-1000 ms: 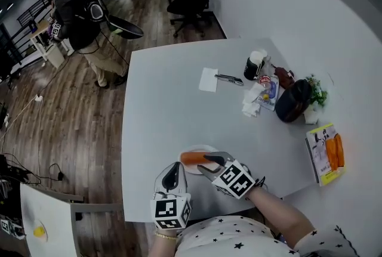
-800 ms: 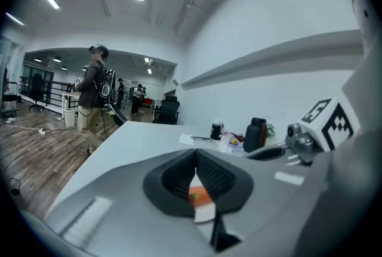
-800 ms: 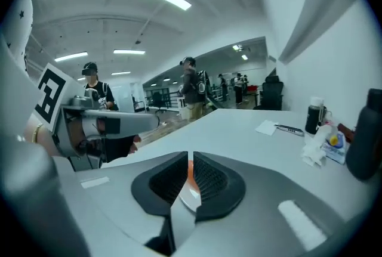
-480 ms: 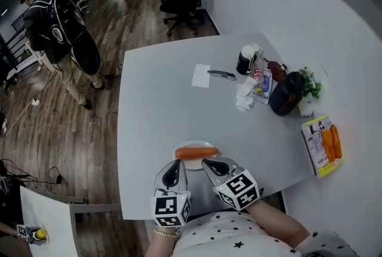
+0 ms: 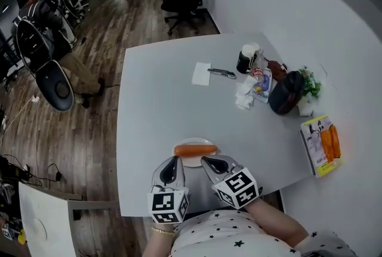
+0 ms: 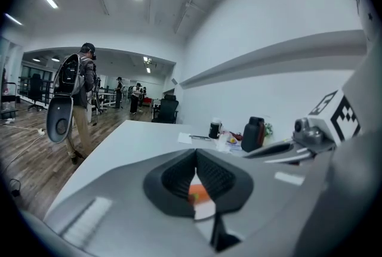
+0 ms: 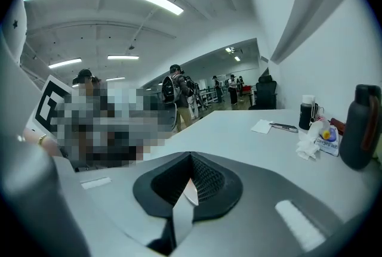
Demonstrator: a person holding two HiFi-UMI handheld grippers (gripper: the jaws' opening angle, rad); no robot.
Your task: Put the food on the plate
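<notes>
At the near edge of the desk point(image 5: 161, 101), the left hand-held gripper point(image 5: 173, 160) hovers just short of the plate point(image 5: 192, 161), its jaws closed together on nothing. Centre: the sausage point(image 5: 195, 149) already lies on the plate, lengthwise left to right, touched by neither tool, so the task looks done. To its right, the right hand-held gripper point(image 5: 207, 160) points at the same plate, jaws likewise fully shut and empty (its own camera shows only a sliver of white rim through the gap). Farther right and well apart, a cup point(image 5: 246, 60), papers and a dark bottle point(image 5: 285, 101) crowd the desk's far corner. The sausage looks light, smooth-skinned and a little yielding, so it would likely roll or slip under a pinch near either end. Should it need shifting, the safer hold would be across its middle, jaws square to its length, with gentle pressure.
</notes>
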